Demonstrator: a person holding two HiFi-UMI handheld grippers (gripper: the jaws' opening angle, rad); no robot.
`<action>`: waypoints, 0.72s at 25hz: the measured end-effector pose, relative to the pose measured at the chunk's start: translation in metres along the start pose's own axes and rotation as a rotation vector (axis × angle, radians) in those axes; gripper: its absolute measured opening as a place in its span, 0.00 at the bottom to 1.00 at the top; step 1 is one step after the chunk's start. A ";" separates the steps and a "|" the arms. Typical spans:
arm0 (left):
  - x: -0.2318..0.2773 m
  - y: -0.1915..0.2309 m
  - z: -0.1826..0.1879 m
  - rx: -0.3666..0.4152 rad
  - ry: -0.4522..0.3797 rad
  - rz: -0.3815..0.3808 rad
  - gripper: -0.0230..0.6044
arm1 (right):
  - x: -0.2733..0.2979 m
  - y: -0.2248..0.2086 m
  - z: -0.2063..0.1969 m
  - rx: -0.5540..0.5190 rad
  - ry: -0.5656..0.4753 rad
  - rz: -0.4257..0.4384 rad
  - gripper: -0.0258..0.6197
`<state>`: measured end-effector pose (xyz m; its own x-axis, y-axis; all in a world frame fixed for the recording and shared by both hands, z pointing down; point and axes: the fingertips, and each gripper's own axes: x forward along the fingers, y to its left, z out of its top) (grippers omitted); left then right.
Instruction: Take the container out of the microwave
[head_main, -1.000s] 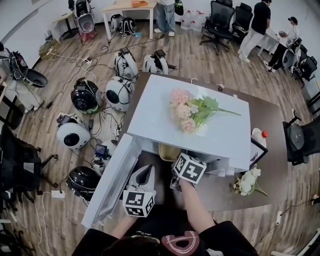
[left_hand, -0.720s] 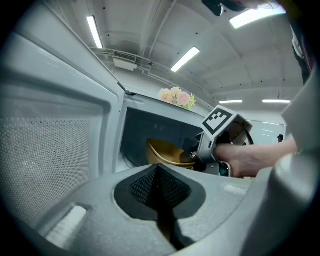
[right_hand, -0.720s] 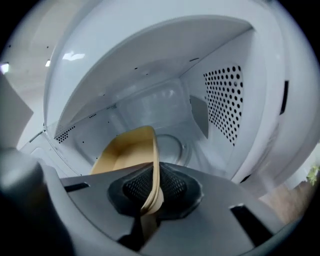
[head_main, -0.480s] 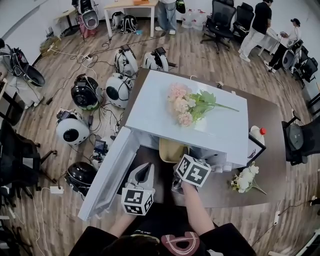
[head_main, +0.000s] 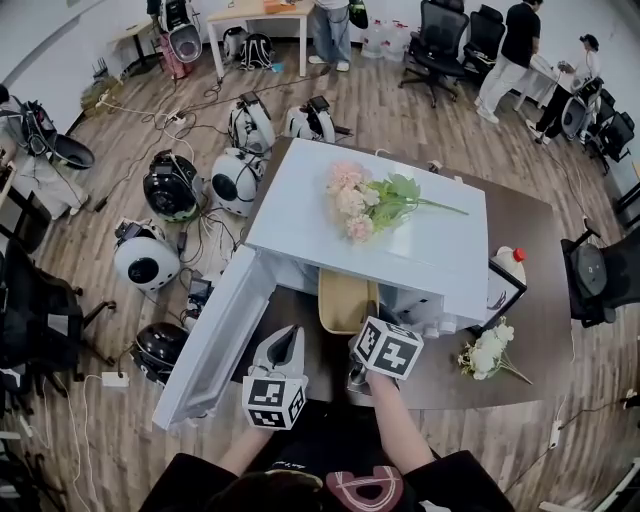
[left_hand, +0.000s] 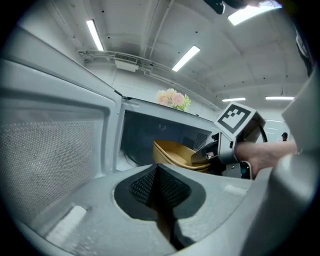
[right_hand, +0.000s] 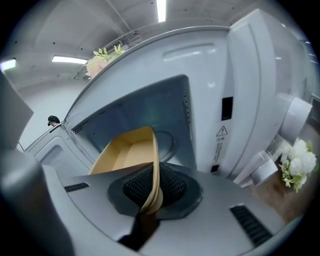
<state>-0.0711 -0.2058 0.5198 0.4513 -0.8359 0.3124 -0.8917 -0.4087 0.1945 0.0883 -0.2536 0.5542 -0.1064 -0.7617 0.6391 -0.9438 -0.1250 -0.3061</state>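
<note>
Pinches the near rim of the tan container (right_hand: 125, 155) with the right gripper (right_hand: 149, 197), bottom centre of the right gripper view. Holds it in the open mouth of the microwave (head_main: 300, 215), centre of the head view. Presses the jaws of the left gripper (left_hand: 159, 187) together on nothing, beside the open door (head_main: 215, 345), lower left.

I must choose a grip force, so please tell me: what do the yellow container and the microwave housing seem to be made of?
Container: probably thin plastic or moulded pulp, matte tan-yellow; its rim looks thin and slightly bent where the right gripper pinches it. Microwave: smooth white shell with a soft sheen, likely painted sheet metal or plastic; the look leaves it open.
</note>
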 end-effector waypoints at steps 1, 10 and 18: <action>-0.001 -0.002 -0.001 0.000 0.001 0.003 0.05 | -0.003 -0.002 -0.002 0.002 0.004 0.005 0.08; -0.006 -0.014 -0.002 -0.015 -0.004 0.014 0.05 | -0.022 -0.005 -0.015 -0.010 0.018 0.042 0.08; -0.005 -0.014 -0.004 -0.021 -0.010 0.031 0.05 | -0.034 -0.010 -0.018 -0.046 0.018 0.053 0.08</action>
<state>-0.0603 -0.1944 0.5194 0.4229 -0.8516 0.3098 -0.9043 -0.3747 0.2044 0.0961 -0.2153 0.5482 -0.1618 -0.7548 0.6357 -0.9500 -0.0552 -0.3072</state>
